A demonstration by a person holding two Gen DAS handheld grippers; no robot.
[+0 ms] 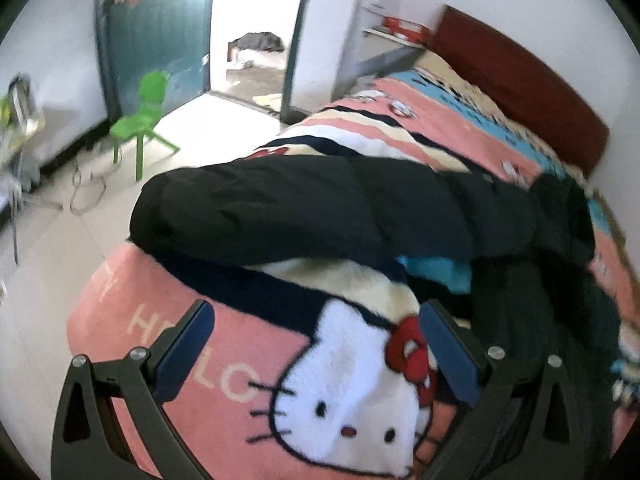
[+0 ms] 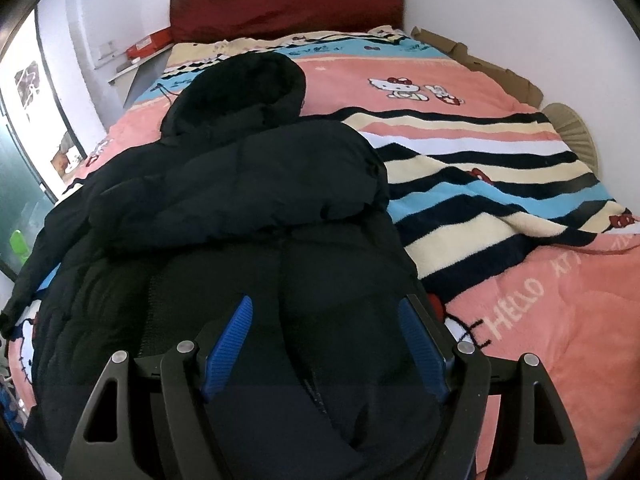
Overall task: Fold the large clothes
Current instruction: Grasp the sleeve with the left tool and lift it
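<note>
In the left wrist view, the left gripper (image 1: 316, 320) is hanging with its 2 fingers spread apart and nothing between them, above the pink cartoon-cat blanket (image 1: 192, 344) that is covering the bed. The black puffer jacket (image 1: 320, 208) is lying across the blanket just beyond the fingertips, 1 sleeve stretching toward the bed's edge. A green chair (image 1: 146, 120) is standing on the floor near the open door (image 1: 156, 32).

In the right wrist view, the right gripper (image 2: 326, 316) is hovering over the jacket's lower part, its 2 blue pads (image 2: 232, 340) standing apart; I cannot tell whether they are touching the fabric. The hood (image 2: 244, 92) is pointing toward the red headboard (image 2: 284, 4).
</note>
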